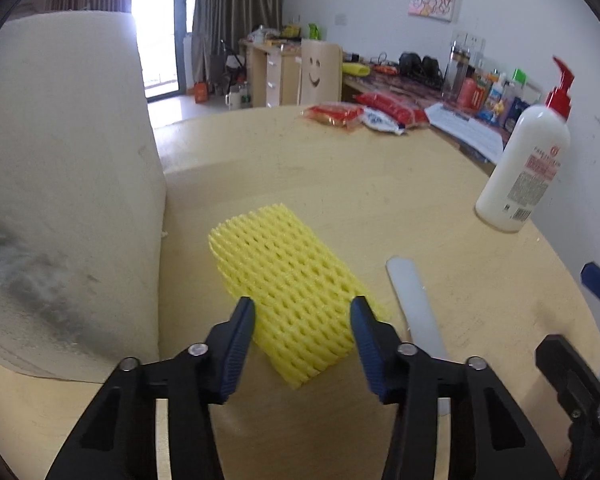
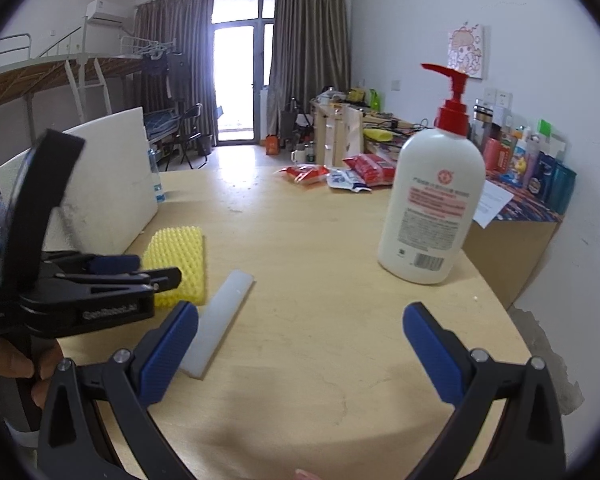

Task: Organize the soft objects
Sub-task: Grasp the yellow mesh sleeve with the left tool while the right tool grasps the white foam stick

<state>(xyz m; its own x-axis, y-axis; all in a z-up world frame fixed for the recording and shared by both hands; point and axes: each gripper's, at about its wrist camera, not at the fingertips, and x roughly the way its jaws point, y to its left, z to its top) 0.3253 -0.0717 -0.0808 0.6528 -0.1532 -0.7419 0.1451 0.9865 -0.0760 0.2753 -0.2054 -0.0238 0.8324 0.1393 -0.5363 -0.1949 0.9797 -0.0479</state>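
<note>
The left gripper [image 1: 302, 312], jaws wide, straddled the yellow foam net [image 1: 290, 294] on the desk [image 1: 380, 200]; squeezed, the net risked crumpling or slipping. The right gripper [image 2: 300, 320] hovered wide open.

Wooden table [image 2: 320, 280], yellow foam net [image 1: 288, 300], white strip [image 2: 220, 320], lotion bottle [image 2: 432, 208], snack packets [image 2: 340, 172]

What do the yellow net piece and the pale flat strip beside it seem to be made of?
Yellow net piece: probably foam mesh, matte; the sign is its open diamond-shaped holes and puffy strands. Pale flat strip: possibly silicone or soft plastic, translucent white and smooth with rounded ends; the look alone leaves this open.
</note>
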